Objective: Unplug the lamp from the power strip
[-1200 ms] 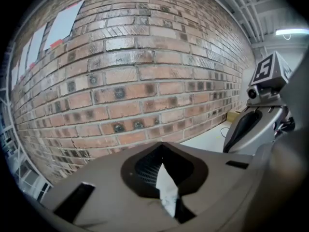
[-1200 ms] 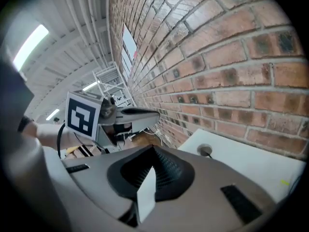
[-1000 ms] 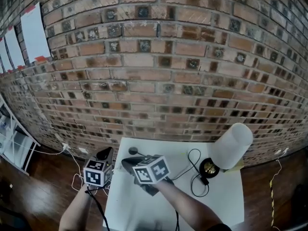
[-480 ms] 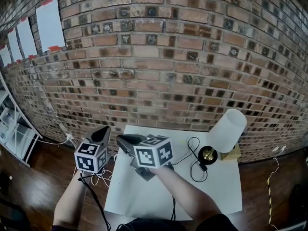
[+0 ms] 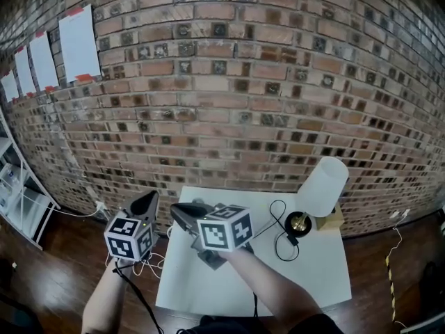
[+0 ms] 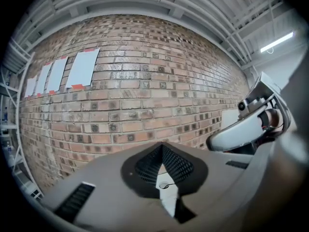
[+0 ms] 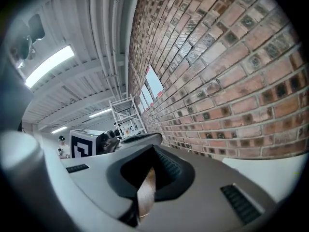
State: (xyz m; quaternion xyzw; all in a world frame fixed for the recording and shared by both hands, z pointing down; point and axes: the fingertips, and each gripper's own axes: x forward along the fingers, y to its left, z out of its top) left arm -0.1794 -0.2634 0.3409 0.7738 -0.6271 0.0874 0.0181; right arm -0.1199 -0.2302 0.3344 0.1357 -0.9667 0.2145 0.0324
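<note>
Both grippers hover above worktop (image 5: 306, 277), empty.
Left gripper (image 5: 149, 200): jaws pressed together. Right gripper (image 5: 177, 211): same.
Lamp (image 5: 321, 186) stands well right of right gripper, black cord (image 5: 290, 241) lying between them.
Power strip: cannot locate.
Advice: spread 1 gripper, trace cord to plug, pull straight.

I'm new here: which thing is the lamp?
Find the brick wall, then the white table in front of it. The lamp sits near the table's far right corner: the only thing with a white shade, above a dark round base.
</note>
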